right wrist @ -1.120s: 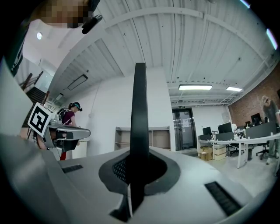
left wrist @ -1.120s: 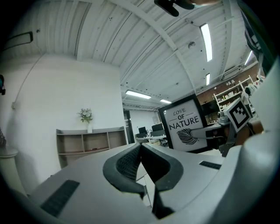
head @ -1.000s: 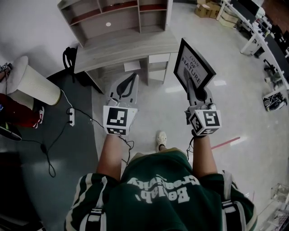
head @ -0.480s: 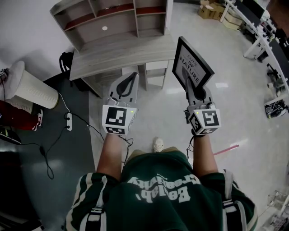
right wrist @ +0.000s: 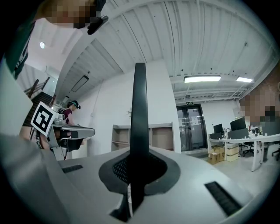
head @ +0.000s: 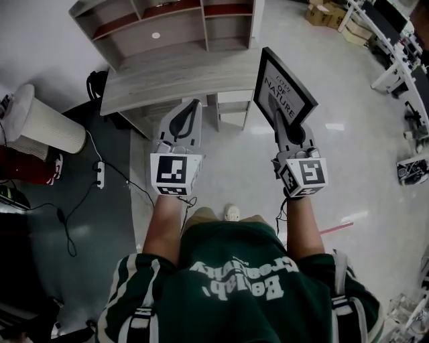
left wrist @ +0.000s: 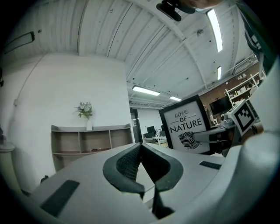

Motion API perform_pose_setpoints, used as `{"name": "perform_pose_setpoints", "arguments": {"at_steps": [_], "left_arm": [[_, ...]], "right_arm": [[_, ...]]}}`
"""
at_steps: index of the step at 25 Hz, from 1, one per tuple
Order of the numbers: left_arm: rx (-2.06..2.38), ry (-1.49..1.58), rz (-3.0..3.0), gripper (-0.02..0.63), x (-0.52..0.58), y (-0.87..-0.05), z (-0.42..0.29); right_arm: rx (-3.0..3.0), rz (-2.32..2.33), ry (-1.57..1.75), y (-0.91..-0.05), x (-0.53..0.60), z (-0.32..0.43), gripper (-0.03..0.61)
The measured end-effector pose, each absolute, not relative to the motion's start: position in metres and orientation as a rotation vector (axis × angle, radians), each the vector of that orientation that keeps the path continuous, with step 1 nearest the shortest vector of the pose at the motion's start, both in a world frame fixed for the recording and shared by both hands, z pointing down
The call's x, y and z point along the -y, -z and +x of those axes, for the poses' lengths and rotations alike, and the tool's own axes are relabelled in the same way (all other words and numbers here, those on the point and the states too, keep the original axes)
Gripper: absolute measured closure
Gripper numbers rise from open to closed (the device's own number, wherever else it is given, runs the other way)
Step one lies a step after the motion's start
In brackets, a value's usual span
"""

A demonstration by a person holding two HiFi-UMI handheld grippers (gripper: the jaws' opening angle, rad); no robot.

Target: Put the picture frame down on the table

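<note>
A black picture frame [head: 289, 90] with the print "LOVE OF NATURE" stands upright in my right gripper [head: 280, 119], which is shut on its lower edge. The right gripper view shows it edge-on as a dark bar [right wrist: 139, 122] between the jaws. From the left gripper view the frame's [left wrist: 186, 126] face is seen at the right. My left gripper [head: 195, 105] is level with the right one, shut and holding nothing; its pads [left wrist: 131, 162] meet at the tips. Ahead lies the pale wooden table [head: 161, 77] with a shelf unit on its back.
A white drawer unit [head: 234, 106] stands under the table. A black bag [head: 96, 84] and a white cylinder [head: 45, 126] are at the left, with a power strip [head: 99, 175] and cables on the dark mat. White desks [head: 402, 57] and boxes [head: 325, 13] are at the right.
Both grippers and the frame have moved forward toward the table, which now lies closer under them. The grip on the frame is unchanged.
</note>
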State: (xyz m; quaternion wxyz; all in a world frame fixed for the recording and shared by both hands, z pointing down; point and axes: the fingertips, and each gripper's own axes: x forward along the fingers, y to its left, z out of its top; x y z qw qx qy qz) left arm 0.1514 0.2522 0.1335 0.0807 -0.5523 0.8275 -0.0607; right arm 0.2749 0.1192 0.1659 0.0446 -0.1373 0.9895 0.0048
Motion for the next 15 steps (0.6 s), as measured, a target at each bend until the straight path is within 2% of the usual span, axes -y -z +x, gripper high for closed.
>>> {"name": "perform_pose_setpoints", "arguments": {"at_steps": [5, 10, 15], "left_arm": [[-2.483, 0.187, -1.677, 0.595, -0.202, -0.164, 0.080], [-2.480, 0.232, -1.675, 0.595, -0.106, -0.155, 0.024], [-2.435, 0.250, -1.705, 0.595, -0.035, -0.159, -0.067]], "right_arm": [[-3.043, -0.440, 0.013, -0.200, -0.061, 0.203, 0.540], [-3.046, -0.470, 0.003, -0.187, 0.035, 0.150, 0.540], [-3.041, -0.525, -0.050, -0.185, 0.099, 0.059, 0.540]]}}
